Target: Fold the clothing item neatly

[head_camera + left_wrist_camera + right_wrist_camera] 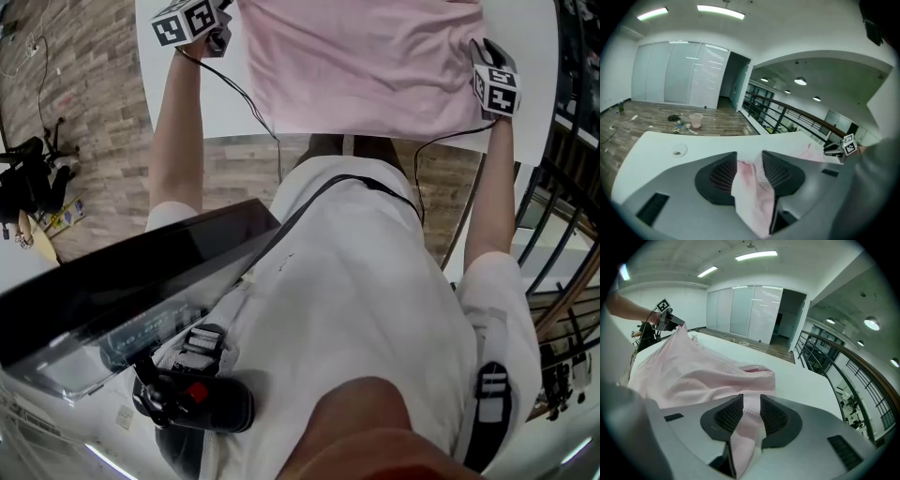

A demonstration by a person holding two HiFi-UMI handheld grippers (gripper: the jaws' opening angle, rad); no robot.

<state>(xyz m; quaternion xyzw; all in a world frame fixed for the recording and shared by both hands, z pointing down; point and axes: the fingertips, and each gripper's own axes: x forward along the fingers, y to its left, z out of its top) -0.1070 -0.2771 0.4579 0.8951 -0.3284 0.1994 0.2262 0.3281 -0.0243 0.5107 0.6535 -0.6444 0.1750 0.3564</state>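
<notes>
So the garment (366,66) is on the table (530,37) right in front of the person, with the left gripper (217,37) at its near left corner and the right gripper (483,54) at its near right corner. Each one has a bit of the cloth between its jaws, and the rest runs across the tabletop between them. Past the far side of the table there's a bucket (696,120) on the floor with some clutter just left of it, a railing (787,115) runs off to the right of that, and a round hole (678,151) sits in the tabletop left of the left gripper.
</notes>
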